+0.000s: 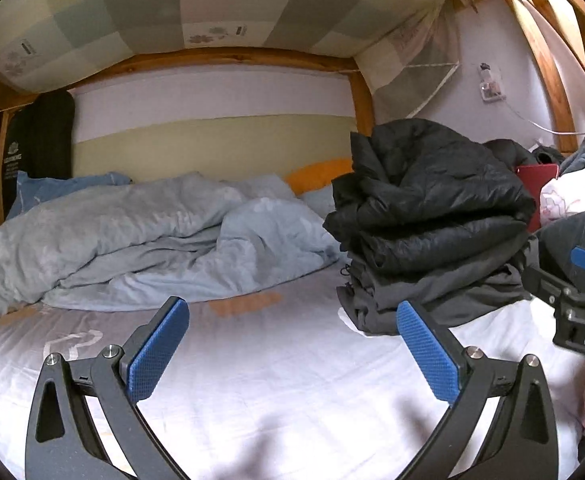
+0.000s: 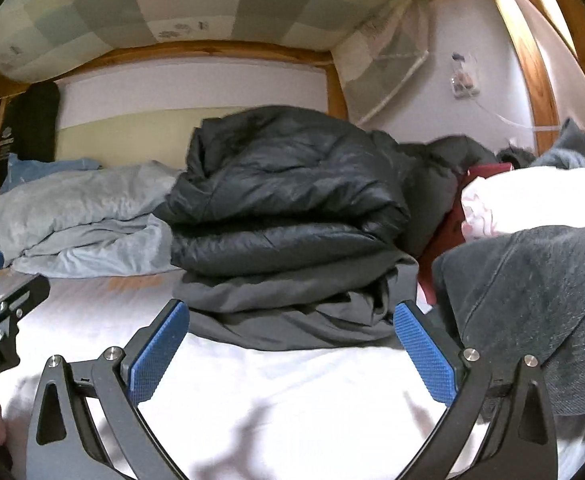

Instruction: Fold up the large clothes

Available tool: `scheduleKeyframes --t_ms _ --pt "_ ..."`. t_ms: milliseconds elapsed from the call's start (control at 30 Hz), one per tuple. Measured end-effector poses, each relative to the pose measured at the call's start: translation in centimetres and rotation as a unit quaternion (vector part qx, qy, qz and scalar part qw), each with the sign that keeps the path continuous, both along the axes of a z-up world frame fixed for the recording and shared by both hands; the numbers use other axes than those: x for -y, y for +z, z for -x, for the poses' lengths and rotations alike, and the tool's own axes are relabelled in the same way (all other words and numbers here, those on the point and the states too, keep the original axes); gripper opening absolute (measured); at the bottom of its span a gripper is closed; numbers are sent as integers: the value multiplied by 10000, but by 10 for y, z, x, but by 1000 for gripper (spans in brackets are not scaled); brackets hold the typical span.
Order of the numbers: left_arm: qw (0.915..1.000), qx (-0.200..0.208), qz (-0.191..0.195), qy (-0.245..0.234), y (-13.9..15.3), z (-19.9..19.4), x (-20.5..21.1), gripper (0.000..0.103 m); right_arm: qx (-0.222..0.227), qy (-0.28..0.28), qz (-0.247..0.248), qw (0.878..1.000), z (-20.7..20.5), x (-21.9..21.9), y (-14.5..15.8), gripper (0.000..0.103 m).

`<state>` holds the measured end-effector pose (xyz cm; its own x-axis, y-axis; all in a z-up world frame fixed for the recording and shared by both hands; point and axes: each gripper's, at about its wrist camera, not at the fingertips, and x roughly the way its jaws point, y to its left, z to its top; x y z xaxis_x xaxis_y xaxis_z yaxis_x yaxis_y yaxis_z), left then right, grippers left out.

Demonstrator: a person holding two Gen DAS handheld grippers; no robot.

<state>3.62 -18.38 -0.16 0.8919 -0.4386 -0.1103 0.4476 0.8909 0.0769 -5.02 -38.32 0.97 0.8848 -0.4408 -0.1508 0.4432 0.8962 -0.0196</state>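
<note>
A stack of folded dark clothes sits on the white bed sheet (image 1: 276,364): a black puffer jacket (image 1: 432,196) on top of grey garments (image 1: 432,292). In the right wrist view the same black jacket (image 2: 284,200) lies on the grey garments (image 2: 292,304), right ahead of my right gripper (image 2: 291,348), which is open and empty. My left gripper (image 1: 292,350) is open and empty over the bare sheet, left of the stack. A dark grey garment (image 2: 532,292) lies at the right, beside my right gripper.
A crumpled light blue duvet (image 1: 132,240) fills the back left of the bed. White cloth (image 2: 532,200) and a red item (image 2: 488,170) lie at the right behind the grey garment. The wooden bunk frame (image 1: 368,104) and the wall close the back.
</note>
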Motion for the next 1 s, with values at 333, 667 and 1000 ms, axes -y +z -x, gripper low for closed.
scheduleKeyframes --t_ms 333,667,1000 --pt "10000 56 -30 35 -1 2 1 103 32 -269 62 9996 0 -2 -3 103" --pt "9998 99 73 130 2 4 -3 103 -288 -379 416 9980 -12 -14 -6 103" --pt "9993 269 -27 273 2 11 0 103 -458 -349 509 9970 -19 -16 -8 103"
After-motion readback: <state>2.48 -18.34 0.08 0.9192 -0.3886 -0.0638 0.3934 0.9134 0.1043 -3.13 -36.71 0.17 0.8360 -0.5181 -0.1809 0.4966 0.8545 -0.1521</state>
